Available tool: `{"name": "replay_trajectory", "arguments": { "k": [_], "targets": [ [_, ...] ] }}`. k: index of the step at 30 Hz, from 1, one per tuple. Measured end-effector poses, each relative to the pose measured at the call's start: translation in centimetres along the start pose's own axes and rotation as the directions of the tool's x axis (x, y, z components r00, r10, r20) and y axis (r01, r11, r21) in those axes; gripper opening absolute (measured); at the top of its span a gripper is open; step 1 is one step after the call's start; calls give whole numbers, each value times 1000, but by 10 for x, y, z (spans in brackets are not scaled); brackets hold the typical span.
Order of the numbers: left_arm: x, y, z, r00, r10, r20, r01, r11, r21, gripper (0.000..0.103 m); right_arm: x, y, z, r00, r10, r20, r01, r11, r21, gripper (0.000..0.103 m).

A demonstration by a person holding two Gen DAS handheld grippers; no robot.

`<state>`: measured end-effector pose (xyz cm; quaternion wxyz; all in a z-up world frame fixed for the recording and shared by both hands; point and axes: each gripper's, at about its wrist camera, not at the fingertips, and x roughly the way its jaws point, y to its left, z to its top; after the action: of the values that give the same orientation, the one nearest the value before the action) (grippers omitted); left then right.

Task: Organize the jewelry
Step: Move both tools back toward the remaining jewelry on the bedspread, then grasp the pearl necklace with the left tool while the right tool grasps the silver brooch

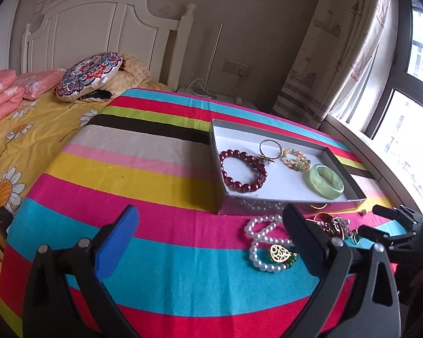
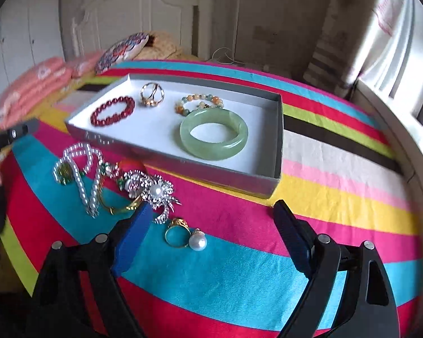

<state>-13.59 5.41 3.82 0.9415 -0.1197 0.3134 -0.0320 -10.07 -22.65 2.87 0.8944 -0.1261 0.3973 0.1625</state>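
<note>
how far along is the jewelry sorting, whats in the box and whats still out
Roughly a third done. Already in the box: red bead bracelet, gold ring, pastel bead bracelet, jade bangle. In hand: nothing; the left claw and right claw are both open and empty. Left on the striped cloth: pearl necklace, crystal brooch, gold band, pearl pendant and tangled pieces.

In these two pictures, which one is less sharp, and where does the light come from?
Right wrist view: softer, with the headboard and pillows smeared, though the green bangle stays fairly clear. Left wrist view: sharp throughout. In both, daylight enters from the window on the right, blown out white; fisheye bends the striped cloth into a dome.
</note>
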Motion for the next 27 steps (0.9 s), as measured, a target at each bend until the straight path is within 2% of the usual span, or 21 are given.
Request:
{"name": "replay_trajectory", "arguments": {
  "k": [2,8,16,19,21,22,23,24,25,27],
  "targets": [
    [2,2,1,1000,-9,-9,9,1000,-9,101,4,7,1,1000,19,-19,-19,999,-37,73],
    [3,6,1,1000,-20,-14,20,999,-28,101,21,23,6,993,63,-96,-73,992,-106,70],
    [5,7,0,999,-27,-18,27,999,-32,101,30,29,12,988,104,-116,-120,982,-149,67],
    [6,7,0,999,-33,-23,32,999,-35,101,34,26,15,979,155,-130,-172,976,-131,63],
    [7,7,0,999,-38,-36,36,999,-33,101,36,20,16,971,202,-130,-214,972,-93,57],
    [8,6,0,998,-40,-44,38,999,-31,101,36,20,15,973,197,-120,-208,974,-94,56],
    [9,5,0,998,-46,-53,44,999,-25,101,36,20,15,972,203,-116,-214,972,-98,48],
    [9,3,1,997,-57,-60,56,998,-17,101,34,22,15,971,211,-110,-223,969,-108,31],
    [10,1,1,995,-72,-69,72,997,-6,101,32,24,14,971,213,-106,-225,967,-117,26],
    [11,-4,0,991,-96,-96,98,995,19,101,29,27,12,977,189,-97,-202,970,-139,26]
  ]
}}
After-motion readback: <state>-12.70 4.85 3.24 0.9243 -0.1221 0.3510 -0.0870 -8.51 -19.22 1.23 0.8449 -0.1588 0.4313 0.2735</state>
